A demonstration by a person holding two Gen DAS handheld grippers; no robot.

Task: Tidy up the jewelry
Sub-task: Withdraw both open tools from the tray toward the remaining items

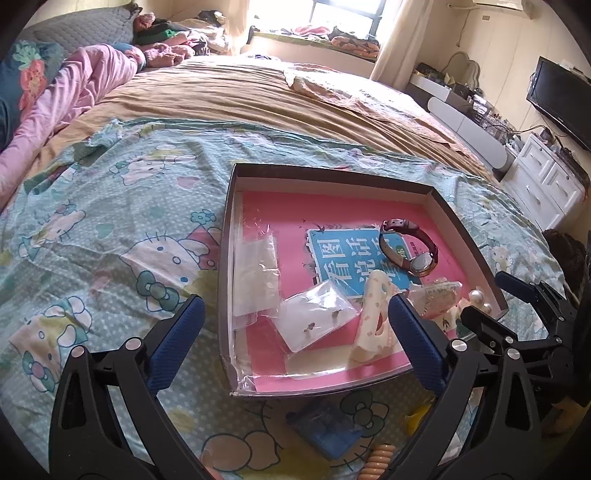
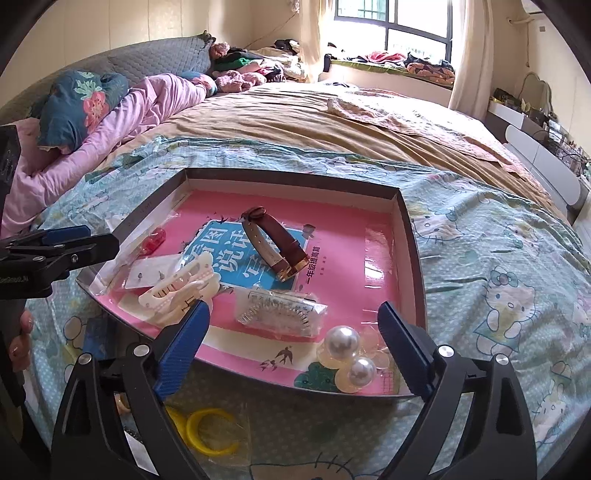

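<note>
Plainly both claws — left claw [image 1: 295,325], right claw [image 2: 291,332] — gape empty over the tray [image 2: 410,236] holding the watch [image 2: 277,243].

Home bedroom, large bed [image 1: 258,103] with pillows [image 2: 77,99], curtained window [image 2: 399,26], wall-mounted television [image 1: 561,99]

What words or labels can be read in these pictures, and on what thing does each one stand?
"看图说话": blue panel on the pink book, partly hidden by the watch.
"一年级提高篇": same cover, beside that panel.
"GenRobot.AI", cut at the picture's edge: body of the left gripper, in the right wrist view.
Print on the wrapped comb: too small to read.
</note>
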